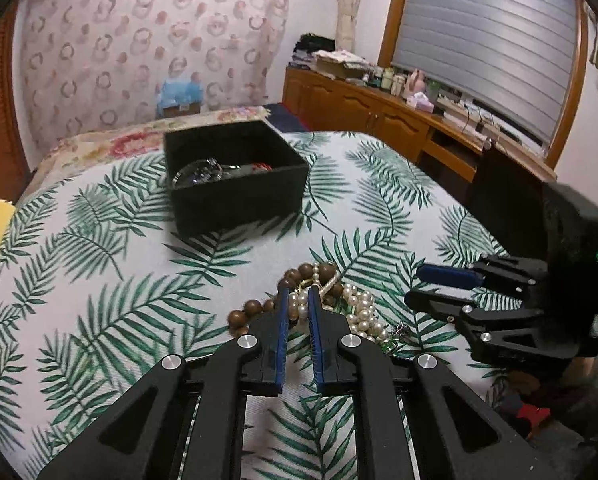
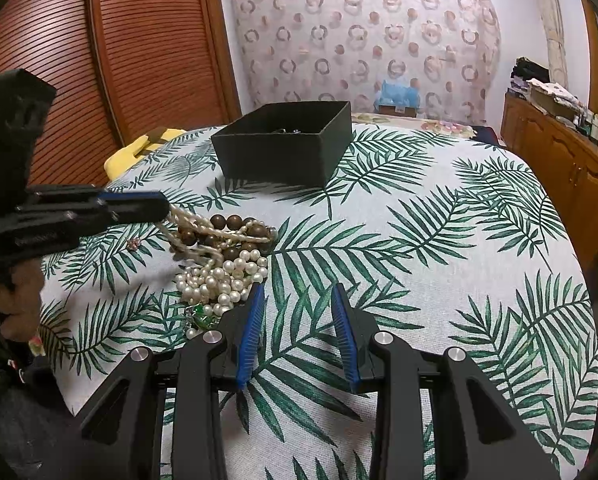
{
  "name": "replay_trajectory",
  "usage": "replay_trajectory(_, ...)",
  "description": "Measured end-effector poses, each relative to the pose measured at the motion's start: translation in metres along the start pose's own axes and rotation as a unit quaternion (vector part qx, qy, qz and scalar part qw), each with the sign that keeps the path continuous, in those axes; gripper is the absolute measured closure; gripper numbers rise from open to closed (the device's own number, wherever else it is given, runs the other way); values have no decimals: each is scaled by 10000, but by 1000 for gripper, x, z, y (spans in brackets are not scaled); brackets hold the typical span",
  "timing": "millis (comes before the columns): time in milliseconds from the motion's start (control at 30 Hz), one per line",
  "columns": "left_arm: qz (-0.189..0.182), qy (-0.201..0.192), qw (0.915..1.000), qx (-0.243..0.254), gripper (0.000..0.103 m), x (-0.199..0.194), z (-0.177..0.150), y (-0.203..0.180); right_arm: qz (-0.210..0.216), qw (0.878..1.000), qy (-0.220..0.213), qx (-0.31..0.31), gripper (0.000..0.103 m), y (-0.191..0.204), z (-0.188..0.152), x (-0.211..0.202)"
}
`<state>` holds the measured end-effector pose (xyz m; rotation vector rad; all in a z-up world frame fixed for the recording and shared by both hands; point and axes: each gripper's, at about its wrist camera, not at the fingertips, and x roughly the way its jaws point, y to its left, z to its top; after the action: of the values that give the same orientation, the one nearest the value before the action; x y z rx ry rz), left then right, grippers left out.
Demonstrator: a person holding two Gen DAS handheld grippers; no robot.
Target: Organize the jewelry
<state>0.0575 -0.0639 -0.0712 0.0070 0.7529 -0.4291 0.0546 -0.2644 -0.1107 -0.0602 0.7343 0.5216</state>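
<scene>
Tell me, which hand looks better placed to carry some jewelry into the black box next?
Probably the left. Its tool is shut on a pearl strand from the pile. The right tool hangs open beside the pile, holding nothing. The black box sits open beyond, already holding some items.

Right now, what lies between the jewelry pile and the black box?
Nothing: between the jewelry pile and the black box there is only bare leaf-print bedspread. Both wrist views show that stretch clear.
</scene>
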Motion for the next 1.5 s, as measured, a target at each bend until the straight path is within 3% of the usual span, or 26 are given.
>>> replay_trajectory(367, 161, -482, 9987, -82, 94, -34, 9, 11, -59, 9999, 128, -80, 66, 2, 3, 4)
replay_trajectory(767, 336, -724, 9968, -100, 94, -60, 5, 24, 122, 9973, 395, -603, 66, 38, 21, 24)
replay_trajectory(1100, 386, -766, 9960, -254, 94, -68, -3, 37, 133, 9964, 582, -608, 66, 39, 30, 41)
replay_trajectory(1233, 373, -760, 9960, -274, 94, -68, -6, 40, 108, 9965, 611, -553, 59, 36, 31, 42)
replay_trajectory(1500, 338, -718, 9964, -292, 94, -64, -10, 40, 305, 9966, 677, -349, 59, 30, 28, 41)
